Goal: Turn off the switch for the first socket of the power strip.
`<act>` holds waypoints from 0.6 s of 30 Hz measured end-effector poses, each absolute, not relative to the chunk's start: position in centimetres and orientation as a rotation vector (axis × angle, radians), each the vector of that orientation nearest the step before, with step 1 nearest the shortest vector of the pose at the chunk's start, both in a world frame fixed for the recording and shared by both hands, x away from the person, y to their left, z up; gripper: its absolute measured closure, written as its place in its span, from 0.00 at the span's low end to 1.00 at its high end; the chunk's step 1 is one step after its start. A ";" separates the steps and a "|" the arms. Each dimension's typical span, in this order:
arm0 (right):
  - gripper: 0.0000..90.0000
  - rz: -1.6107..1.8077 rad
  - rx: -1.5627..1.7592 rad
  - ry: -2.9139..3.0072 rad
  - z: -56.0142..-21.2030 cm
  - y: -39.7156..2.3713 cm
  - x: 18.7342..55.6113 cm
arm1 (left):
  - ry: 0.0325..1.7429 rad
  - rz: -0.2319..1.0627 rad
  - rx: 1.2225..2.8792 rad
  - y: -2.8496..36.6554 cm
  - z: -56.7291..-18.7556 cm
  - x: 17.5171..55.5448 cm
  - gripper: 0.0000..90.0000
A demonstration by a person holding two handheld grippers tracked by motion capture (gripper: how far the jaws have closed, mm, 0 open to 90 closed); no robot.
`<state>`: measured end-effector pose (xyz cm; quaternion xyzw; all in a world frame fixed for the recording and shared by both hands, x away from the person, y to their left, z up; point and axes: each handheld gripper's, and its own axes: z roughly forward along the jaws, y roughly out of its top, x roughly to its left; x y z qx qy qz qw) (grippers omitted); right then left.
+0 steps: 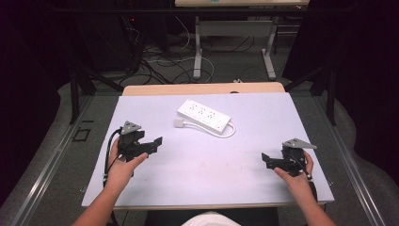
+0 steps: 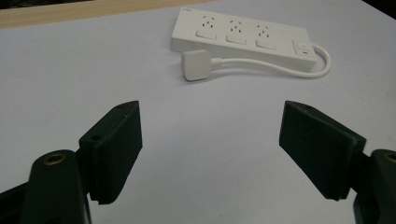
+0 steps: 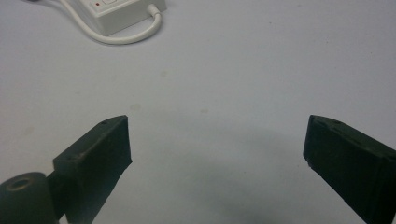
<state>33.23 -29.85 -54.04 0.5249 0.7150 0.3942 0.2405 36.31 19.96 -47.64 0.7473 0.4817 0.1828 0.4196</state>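
On the table's near edge both grippers — left gripper (image 1: 157, 141), right gripper (image 1: 265, 160) — gape empty, well short of the power strip (image 1: 204, 116).

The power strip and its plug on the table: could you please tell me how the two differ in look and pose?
The power strip is a long white bar with three socket sets and switches; the plug is a small, squarish white block. The power strip lies farther from the person, and the plug rests just in front of its left end. Both are white, lie flat on the table and are joined by one looping cable.
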 end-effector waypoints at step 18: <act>0.08 1.089 1.448 1.961 -54.1 -29.8 33.2 | 1.151 0.417 1.901 16.3 -45.4 38.4 0.38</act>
